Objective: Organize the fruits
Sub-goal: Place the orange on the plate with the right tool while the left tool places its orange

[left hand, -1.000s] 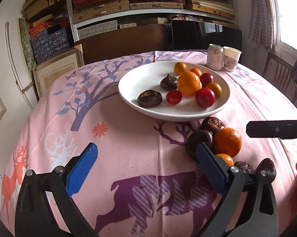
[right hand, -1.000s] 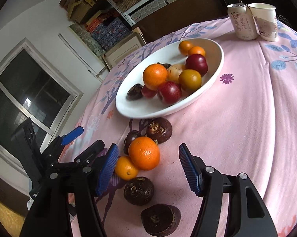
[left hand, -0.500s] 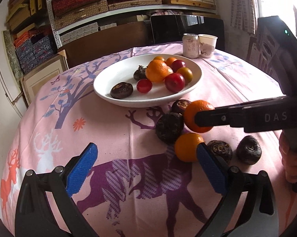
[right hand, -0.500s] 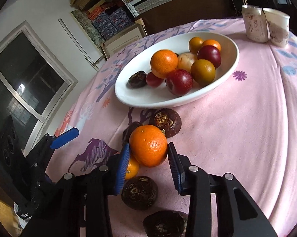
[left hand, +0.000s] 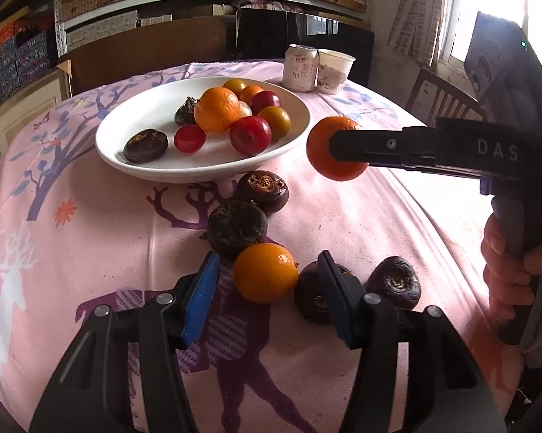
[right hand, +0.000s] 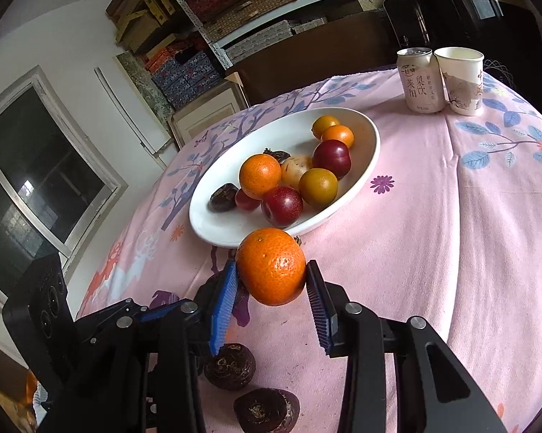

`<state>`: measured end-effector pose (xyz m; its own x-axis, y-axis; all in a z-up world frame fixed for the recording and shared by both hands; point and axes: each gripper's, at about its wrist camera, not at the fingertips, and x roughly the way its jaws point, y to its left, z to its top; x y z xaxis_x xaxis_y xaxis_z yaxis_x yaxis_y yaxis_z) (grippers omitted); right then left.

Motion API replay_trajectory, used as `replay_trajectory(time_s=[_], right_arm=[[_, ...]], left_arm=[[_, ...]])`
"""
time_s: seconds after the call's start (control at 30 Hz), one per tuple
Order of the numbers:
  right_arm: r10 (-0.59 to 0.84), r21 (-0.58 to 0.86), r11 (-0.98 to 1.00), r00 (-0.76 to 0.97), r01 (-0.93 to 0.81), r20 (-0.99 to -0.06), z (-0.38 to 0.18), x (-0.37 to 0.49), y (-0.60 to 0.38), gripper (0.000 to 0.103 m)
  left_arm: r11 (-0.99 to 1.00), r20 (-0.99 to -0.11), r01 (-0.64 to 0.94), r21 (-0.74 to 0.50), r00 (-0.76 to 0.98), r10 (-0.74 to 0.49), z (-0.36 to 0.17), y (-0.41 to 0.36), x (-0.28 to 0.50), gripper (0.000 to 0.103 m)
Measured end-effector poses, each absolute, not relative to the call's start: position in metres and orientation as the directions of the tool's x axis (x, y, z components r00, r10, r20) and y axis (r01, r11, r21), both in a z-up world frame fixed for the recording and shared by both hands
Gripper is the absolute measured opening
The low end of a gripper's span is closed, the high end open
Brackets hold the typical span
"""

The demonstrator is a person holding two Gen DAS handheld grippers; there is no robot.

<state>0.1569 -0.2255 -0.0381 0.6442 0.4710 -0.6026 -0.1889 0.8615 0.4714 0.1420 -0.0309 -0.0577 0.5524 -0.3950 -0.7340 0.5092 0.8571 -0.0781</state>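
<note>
left wrist: low, near | right wrist: higher | shared: white plate (left hand: 292, 108) (right hand: 373, 137)

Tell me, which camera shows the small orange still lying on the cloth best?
The left wrist view: the small orange sits whole between the left hand-held gripper fingers. In the right wrist view I cannot pick it out.

1 bowl (left hand: 299, 108), 1 can (left hand: 299, 68), 1 cup (left hand: 334, 70), 2 grippers (left hand: 267, 299).

Can (left hand: 299, 68) and cup (left hand: 335, 70) stand behind the plate (left hand: 155, 171); fruits perhaps touching before it.
</note>
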Motion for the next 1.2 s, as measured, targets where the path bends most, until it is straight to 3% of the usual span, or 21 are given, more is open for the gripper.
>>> replay_trajectory(time_s=[0.17,0.23,0.5,0.73,0.97,1.2], right_arm=[[0.473,0.477,0.859,0.643,-0.185,-0.602,-0.039,0.158,-0.227,0.040],[0.471,0.480,0.859,0.646,-0.180,-0.601,-0.040,0.158,-0.228,0.040],[0.471,0.516,0.844,0.667,-0.149,-0.578,-0.039,0.159,-0.244,0.040],[0.458,0.518,0.843,0.695,-0.144,-0.554,-0.033,0.157,-0.249,0.040],[0.427,0.464,0.872,0.711,-0.159,-0.558,-0.009,0.188,-0.245,0.040],[0.406,0.442,0.886,0.695,-0.141,-0.593,-0.009,0.266,-0.228,0.039]], left_arm=[[0.847,-0.737,0.520,-0.110,0.529,-0.421,-0.060,-0.033,0.141,0.046],[0.845,-0.734,0.522,-0.111,0.530,-0.424,-0.059,-0.032,0.138,0.034],[0.837,-0.725,0.533,-0.123,0.528,-0.442,-0.057,-0.031,0.134,0.035],[0.869,-0.667,0.487,-0.086,0.620,-0.413,-0.032,-0.015,0.139,0.035],[0.919,-0.634,0.394,-0.036,0.702,-0.326,0.010,0.000,0.209,0.035],[0.944,-0.639,0.329,-0.034,0.719,-0.274,0.006,-0.005,0.284,0.035]])
